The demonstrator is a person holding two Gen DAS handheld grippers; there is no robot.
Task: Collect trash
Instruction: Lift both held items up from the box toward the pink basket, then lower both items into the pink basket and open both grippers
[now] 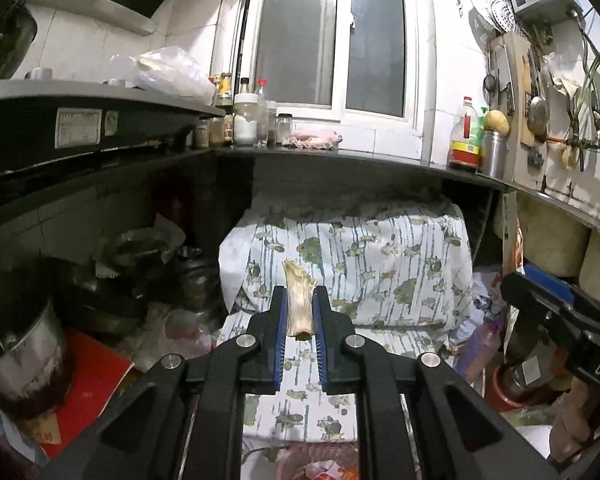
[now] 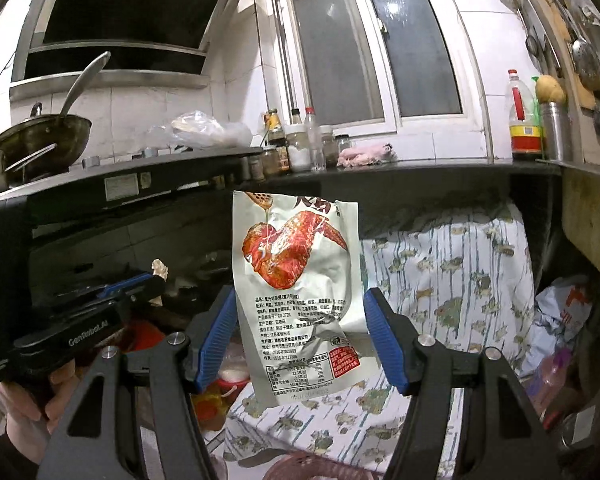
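Left wrist view: your left claw is pinching a pale dried husk between its 2 blue pads, the frayed tip poking out in front of the patterned cloth below the tabletop. What the husk really is stays hard to tell. The right claw's body enters at the cloth's right, its tips cut off.

Right wrist view: your right claw stands spread, yet the chicken-wing snack wrapper hangs between the pads; any contact is unclear. The wrapper hides part of the cloth.
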